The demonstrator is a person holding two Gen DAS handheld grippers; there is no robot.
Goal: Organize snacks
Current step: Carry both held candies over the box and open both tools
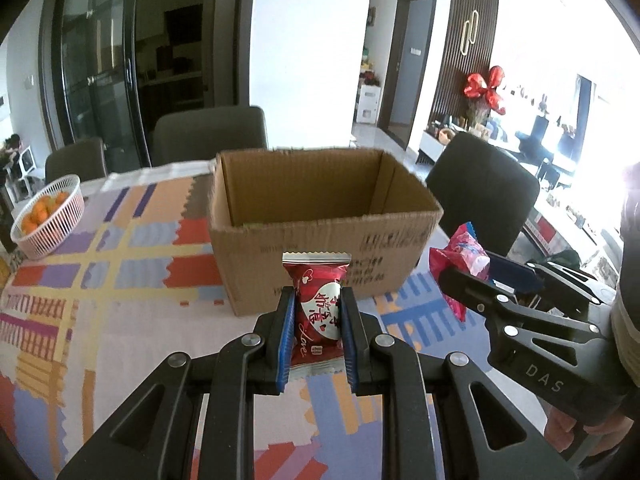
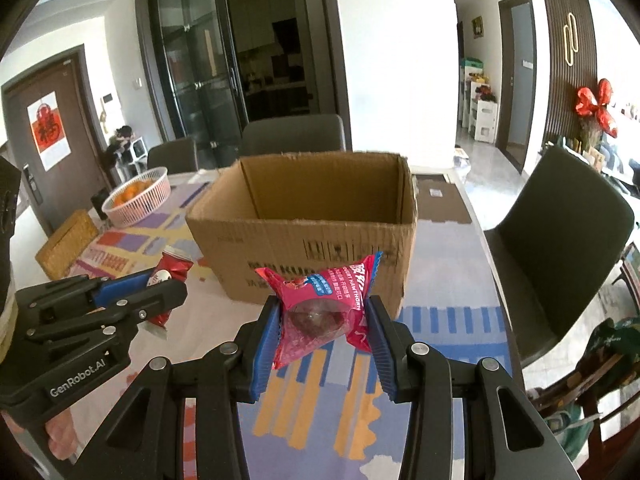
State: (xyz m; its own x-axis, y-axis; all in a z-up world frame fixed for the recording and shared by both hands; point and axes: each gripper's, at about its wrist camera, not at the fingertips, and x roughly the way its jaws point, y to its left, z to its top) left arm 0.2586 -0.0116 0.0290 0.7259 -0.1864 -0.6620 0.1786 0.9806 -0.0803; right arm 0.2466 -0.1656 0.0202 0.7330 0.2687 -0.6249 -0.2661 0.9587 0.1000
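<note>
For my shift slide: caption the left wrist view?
Left claw grips a red heart-print snack packet before the open cardboard box.

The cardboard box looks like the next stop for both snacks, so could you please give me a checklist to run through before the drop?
1. Left hand-held gripper shut on the red snack packet: ok.
2. Right hand-held gripper shut on the pink snack packet: ok.
3. Cardboard box open at the top, flaps out of the way: ok.
4. Both packets lifted off the tablecloth: ok.
5. Packets above the box rim: not ok, both appear in front of its near wall.
6. Room on the box floor: cannot tell, the near wall hides it.
</note>
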